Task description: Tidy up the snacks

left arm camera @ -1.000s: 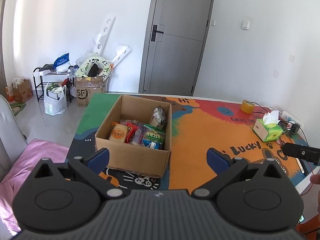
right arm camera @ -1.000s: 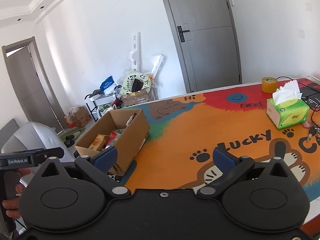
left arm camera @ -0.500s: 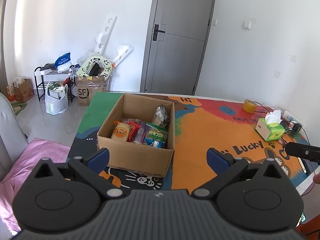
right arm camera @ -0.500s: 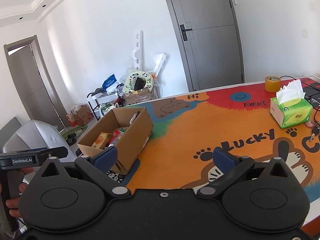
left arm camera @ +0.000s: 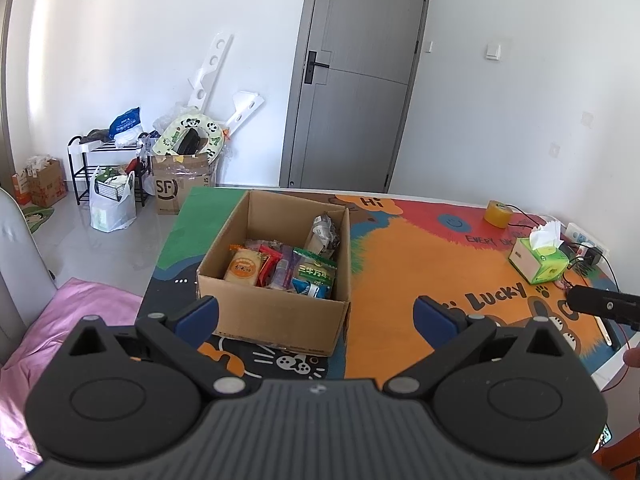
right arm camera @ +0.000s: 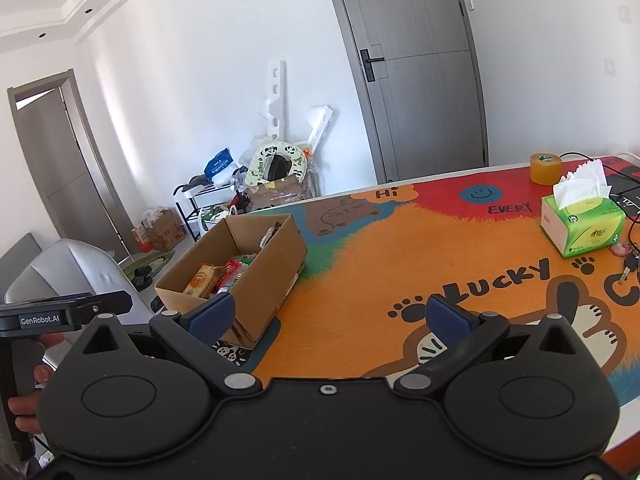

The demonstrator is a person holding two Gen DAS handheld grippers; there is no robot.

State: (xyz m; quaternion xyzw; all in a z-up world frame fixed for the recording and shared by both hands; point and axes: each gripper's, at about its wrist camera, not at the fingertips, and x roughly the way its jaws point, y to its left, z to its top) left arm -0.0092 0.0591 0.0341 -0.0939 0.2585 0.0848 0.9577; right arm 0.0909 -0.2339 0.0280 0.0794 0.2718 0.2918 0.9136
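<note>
1. Far left, left wrist view: pink cloth (left arm camera: 72, 320) with soft folds, grey floor tiles beyond it, a black wire rack (left arm camera: 86, 168) against the white wall.
2. Left tool (left arm camera: 316, 314): black plastic body, blue ribbed pads, fingers spread wide, nothing between them, held above the near counter edge.
3. Cardboard box (left arm camera: 276, 312): plain brown corrugated, rectangular, open top, standing on the left part of the counter (left arm camera: 404, 264), which carries a glossy cartoon mat in orange, red and green.
4. Snacks (left arm camera: 280, 268): crinkly foil and plastic packets lying inside the box; an orange-tan flat pack at left, red wrappers in the middle, a green-white pack at right, one silvery packet upright against the far right wall.
5. Right tool (right arm camera: 328, 316): same black build and blue pads, fingers wide apart, empty, above the orange mat beside the box's near right corner.
6. Tape roll (right arm camera: 545, 169): amber, cylindrical, near the far counter edge.
7. Tissue box (right arm camera: 580, 226): green cardboard cuboid, white tissue sticking out; keys (right arm camera: 630, 266) just beside it.
</note>
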